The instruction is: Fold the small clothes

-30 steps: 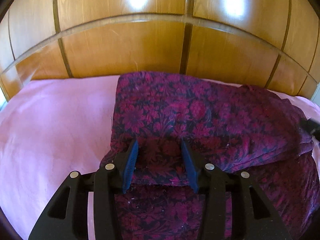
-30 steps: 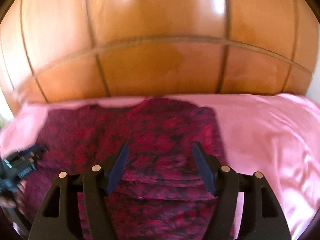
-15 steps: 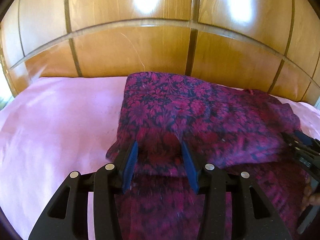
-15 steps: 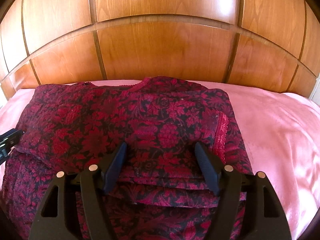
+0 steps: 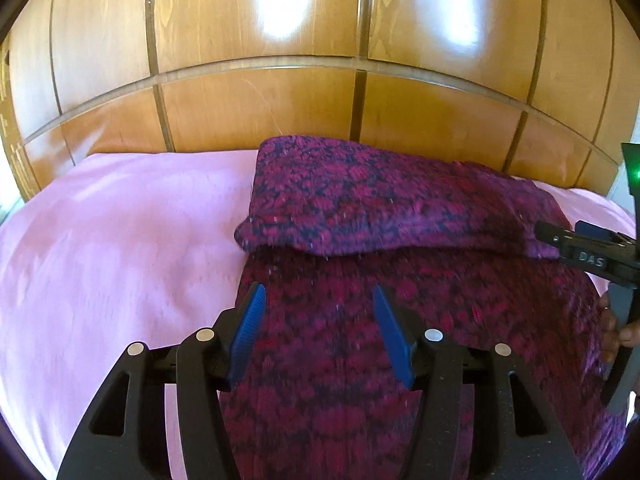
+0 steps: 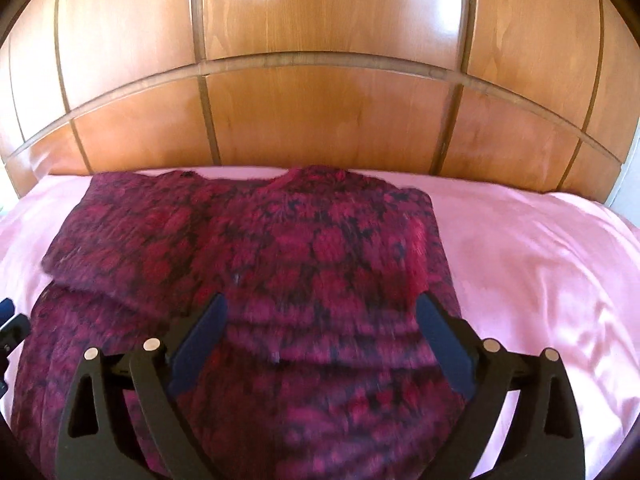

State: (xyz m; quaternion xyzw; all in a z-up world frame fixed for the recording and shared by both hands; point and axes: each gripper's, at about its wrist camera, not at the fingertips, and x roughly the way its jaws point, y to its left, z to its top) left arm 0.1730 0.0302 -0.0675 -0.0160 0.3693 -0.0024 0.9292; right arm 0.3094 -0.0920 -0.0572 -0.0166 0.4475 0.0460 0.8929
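A dark red and magenta floral garment (image 5: 392, 208) lies on the pink bed sheet (image 5: 120, 248), its upper part folded toward me over the lower part. It also shows in the right wrist view (image 6: 304, 248), neckline near the headboard. My left gripper (image 5: 316, 330) is open and empty, above the lower layer near its left edge. My right gripper (image 6: 320, 350) is open and empty, over the garment's middle; it shows at the right edge of the left wrist view (image 5: 592, 256).
A wooden panelled headboard (image 5: 320, 104) stands right behind the garment and closes off the far side. Pink sheet lies to the left of the garment in the left wrist view and to its right in the right wrist view (image 6: 540, 264).
Both grippers have drawn back toward me from the folded edge. The left gripper's jaws, which stood around the folded edge, now stand wider and free of it. The fold stays in place.
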